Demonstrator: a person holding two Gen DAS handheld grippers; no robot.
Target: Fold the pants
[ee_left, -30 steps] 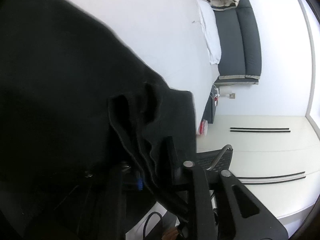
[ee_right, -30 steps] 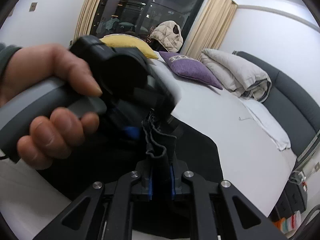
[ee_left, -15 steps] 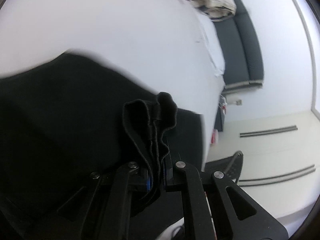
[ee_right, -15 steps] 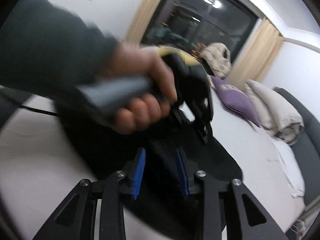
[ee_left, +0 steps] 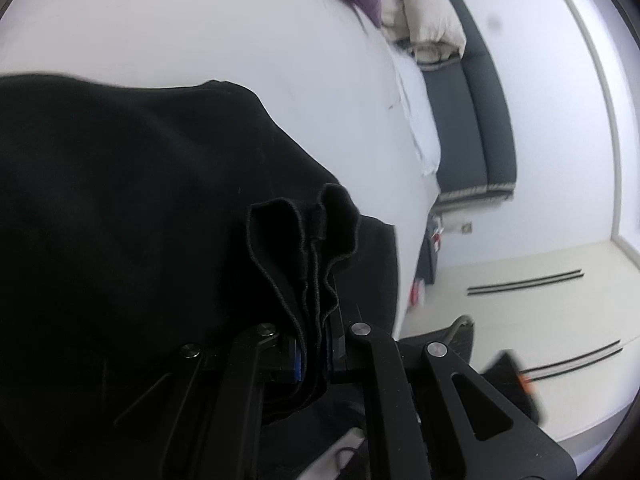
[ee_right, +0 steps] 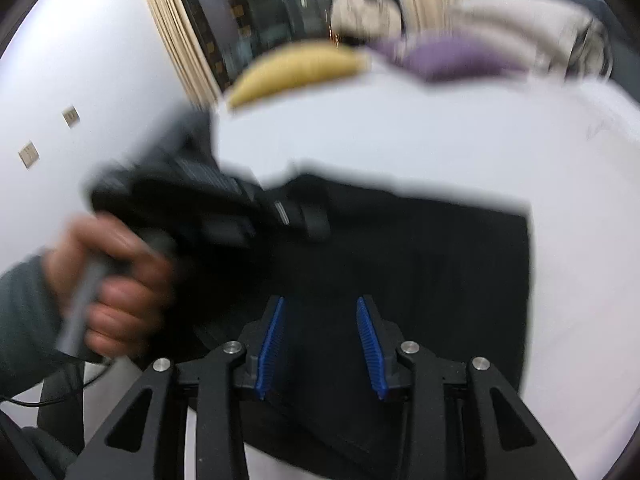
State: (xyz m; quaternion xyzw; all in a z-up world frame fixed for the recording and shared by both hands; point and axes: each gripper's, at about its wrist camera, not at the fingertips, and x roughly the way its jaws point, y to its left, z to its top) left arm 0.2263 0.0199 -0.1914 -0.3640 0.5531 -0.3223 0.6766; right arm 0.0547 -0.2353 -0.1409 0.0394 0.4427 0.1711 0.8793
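pants bunched in the clenched left hand-held gripper; right hand-held gripper hangs released above the cloth. best carry that edge straight ahead, flat over the bed.

One pair of black pants, two grippers — left, right — two pillows: yellow, purple.

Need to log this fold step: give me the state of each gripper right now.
Left gripper: jaws shut on a bunched edge of the black pants.
Right gripper: jaws open, holding nothing, above the pants.
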